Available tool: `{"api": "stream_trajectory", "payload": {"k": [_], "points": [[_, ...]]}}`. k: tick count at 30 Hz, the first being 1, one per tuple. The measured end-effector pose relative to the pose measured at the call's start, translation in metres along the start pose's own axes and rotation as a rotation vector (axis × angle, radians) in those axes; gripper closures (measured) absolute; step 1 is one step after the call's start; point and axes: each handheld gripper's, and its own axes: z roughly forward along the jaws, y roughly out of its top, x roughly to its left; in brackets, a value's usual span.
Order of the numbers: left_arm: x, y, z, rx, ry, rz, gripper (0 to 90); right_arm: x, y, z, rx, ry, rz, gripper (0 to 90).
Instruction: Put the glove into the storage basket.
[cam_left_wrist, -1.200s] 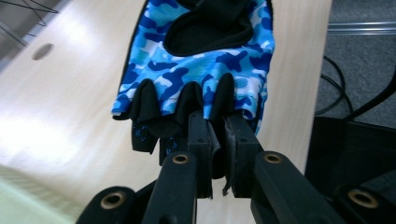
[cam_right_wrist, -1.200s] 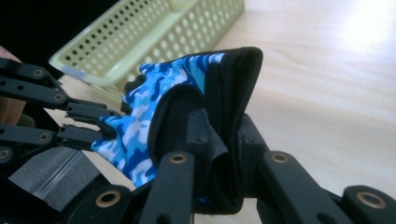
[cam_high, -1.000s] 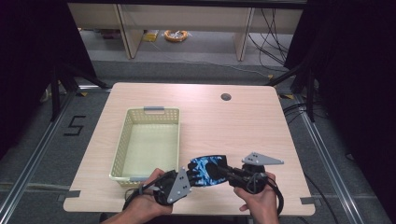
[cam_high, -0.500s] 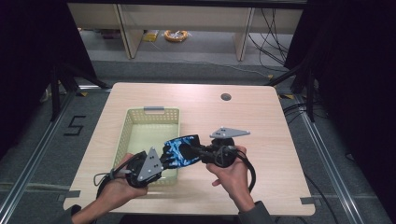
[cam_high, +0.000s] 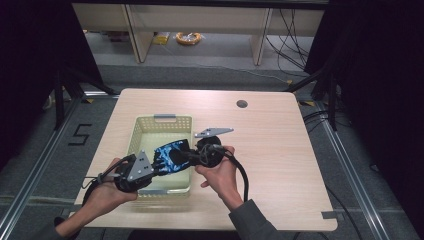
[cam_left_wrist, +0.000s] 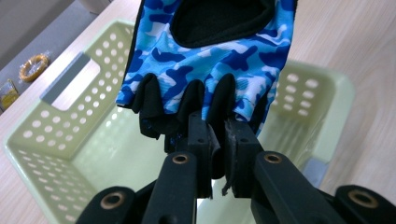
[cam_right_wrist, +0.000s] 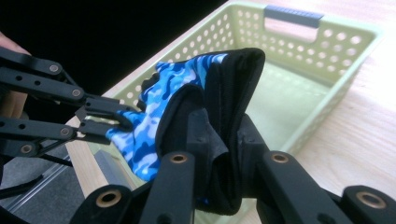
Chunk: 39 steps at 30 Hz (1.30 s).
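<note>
The worktop (cam_high: 270, 150) is pale wood with a small dark hole (cam_high: 242, 104) near its far edge. On its left half stands a pale green basket (cam_high: 150, 131) with perforated walls and a grey handle at each short end; nothing else lies in it that can be seen. Above the basket's near half hangs a glove (cam_high: 169, 157), blue camouflage with black fingers and a black cuff, stretched roughly level between the two claws and clear of the basket floor. The left claw (cam_high: 154, 167) comes in from the near left corner of the basket, its jaws pinched together on one of the glove's black fingers, as the left gripper view shows with the fingertip squeezed between the pads (cam_left_wrist: 198, 140). The right claw (cam_high: 189, 157) reaches in from the right, over the basket's right wall, and is clamped on the folded black cuff; in the right gripper view that thick fold is bunched between its jaws, with the left claw (cam_right_wrist: 126, 119) holding the far end.
</note>
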Motion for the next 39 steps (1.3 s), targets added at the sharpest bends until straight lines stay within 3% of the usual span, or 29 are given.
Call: {"api": "stream_trajectory", "payload": {"k": [6, 12, 13, 14, 21, 22, 29, 30, 31, 36, 38, 39], "points": [[0.008, -0.013, 0.005, 0.035, -0.014, -0.035, 82.5, 0.001, -0.002, 0.016, 0.051, 0.010, -0.007, 80.5], [0.013, -0.021, 0.005, 0.055, -0.028, -0.034, 82.5, 0.003, -0.007, 0.028, 0.092, 0.030, 0.014, 80.6], [0.015, -0.023, 0.005, 0.057, -0.026, -0.019, 82.5, 0.003, -0.008, 0.029, 0.101, 0.038, 0.018, 80.6], [0.015, -0.024, 0.005, 0.061, -0.030, -0.039, 82.5, 0.003, -0.010, 0.031, 0.107, 0.042, 0.021, 80.5], [0.016, -0.037, 0.009, 0.104, -0.060, -0.032, 82.4, 0.007, -0.016, 0.047, 0.147, 0.039, 0.010, 81.1], [0.016, -0.039, 0.010, 0.105, -0.060, -0.054, 82.4, 0.009, -0.017, 0.049, 0.150, 0.043, 0.021, 81.2], [0.018, -0.046, 0.012, 0.129, -0.084, -0.047, 82.2, 0.011, -0.019, 0.063, 0.194, 0.046, 0.027, 81.1], [0.018, -0.048, 0.013, 0.129, -0.088, -0.071, 82.2, 0.011, -0.019, 0.064, 0.204, 0.050, 0.028, 81.0], [0.018, -0.049, 0.014, 0.140, -0.091, -0.064, 82.2, 0.011, -0.019, 0.066, 0.206, 0.052, 0.022, 80.9], [0.018, -0.049, 0.016, 0.174, -0.110, -0.061, 81.9, 0.012, -0.021, 0.072, 0.235, 0.040, 0.021, 79.6], [0.018, -0.050, 0.017, 0.176, -0.112, -0.064, 81.4, 0.012, -0.022, 0.073, 0.244, 0.016, 0.009, 77.4], [0.019, -0.050, 0.019, 0.195, -0.102, -0.048, 81.2, 0.014, -0.022, 0.073, 0.266, 0.000, 0.028, 75.3]]}}
